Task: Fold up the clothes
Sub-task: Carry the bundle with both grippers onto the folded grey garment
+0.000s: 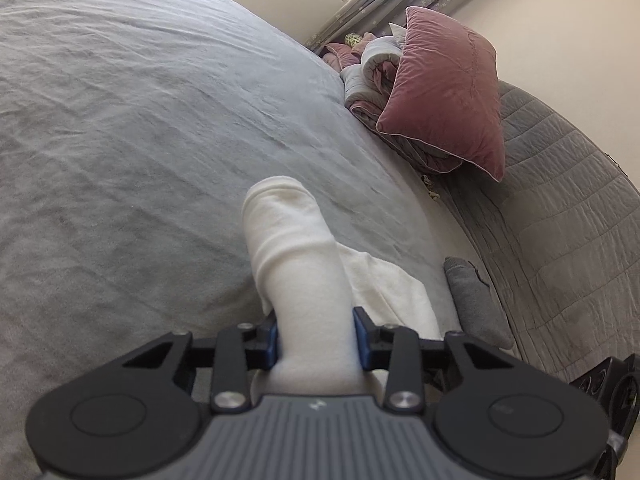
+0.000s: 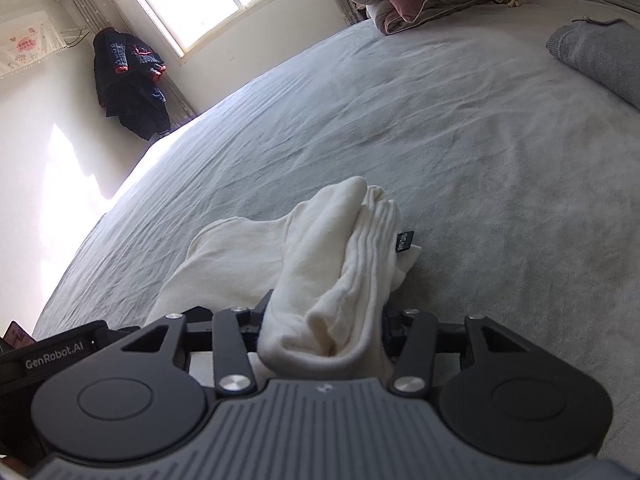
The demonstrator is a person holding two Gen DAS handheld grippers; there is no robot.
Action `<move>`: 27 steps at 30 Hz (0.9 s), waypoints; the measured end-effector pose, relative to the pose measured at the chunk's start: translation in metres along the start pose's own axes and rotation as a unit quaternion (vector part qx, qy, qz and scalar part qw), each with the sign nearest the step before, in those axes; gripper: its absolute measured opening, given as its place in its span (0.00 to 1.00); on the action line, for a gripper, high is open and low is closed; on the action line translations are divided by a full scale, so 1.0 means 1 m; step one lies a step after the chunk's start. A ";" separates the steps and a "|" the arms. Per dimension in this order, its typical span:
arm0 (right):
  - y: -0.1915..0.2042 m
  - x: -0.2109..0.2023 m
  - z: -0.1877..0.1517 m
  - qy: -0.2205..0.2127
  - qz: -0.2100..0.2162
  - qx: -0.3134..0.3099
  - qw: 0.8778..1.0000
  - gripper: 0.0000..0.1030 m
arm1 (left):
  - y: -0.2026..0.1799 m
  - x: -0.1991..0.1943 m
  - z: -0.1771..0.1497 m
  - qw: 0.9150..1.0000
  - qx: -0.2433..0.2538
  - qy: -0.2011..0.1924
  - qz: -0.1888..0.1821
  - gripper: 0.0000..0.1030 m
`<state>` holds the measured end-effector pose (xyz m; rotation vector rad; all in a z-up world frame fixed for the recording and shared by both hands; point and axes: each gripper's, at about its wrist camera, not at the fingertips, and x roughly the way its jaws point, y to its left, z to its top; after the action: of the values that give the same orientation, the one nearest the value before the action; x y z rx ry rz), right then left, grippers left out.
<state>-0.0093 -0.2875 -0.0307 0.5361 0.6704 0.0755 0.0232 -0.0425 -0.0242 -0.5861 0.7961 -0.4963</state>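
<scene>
Left wrist view: grey bed sheet (image 1: 160, 140) is filling the room, pink pillow (image 1: 444, 92) sitting at its far edge. Left gripper (image 1: 316, 340) is clamping the white garment (image 1: 296, 264); right gripper (image 2: 324, 332) is pinching its bunched folds above the sheet.

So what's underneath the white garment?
The grey bedsheet shows around the white garment, held by both hand-held grippers. Whatever lies beneath the cloth is covered.
</scene>
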 end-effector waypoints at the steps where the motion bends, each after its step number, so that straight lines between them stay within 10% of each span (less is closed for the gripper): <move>1: -0.002 -0.005 0.006 -0.006 -0.003 0.003 1.000 0.49 | -0.007 0.002 0.003 1.000 0.005 0.001 -0.005 0.34; 15: -0.057 -0.078 0.106 -0.128 -0.046 0.050 0.989 0.49 | -0.157 0.072 0.045 0.992 0.091 0.008 -0.088 0.34; 27: -0.184 -0.114 0.213 -0.123 -0.062 0.022 0.990 0.49 | -0.273 0.193 0.016 0.987 0.093 0.027 -0.128 0.34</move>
<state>0.0120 -0.5682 0.0826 0.5356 0.4644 -0.1205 0.0995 -0.3567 0.0638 -0.5057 0.7202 -0.8175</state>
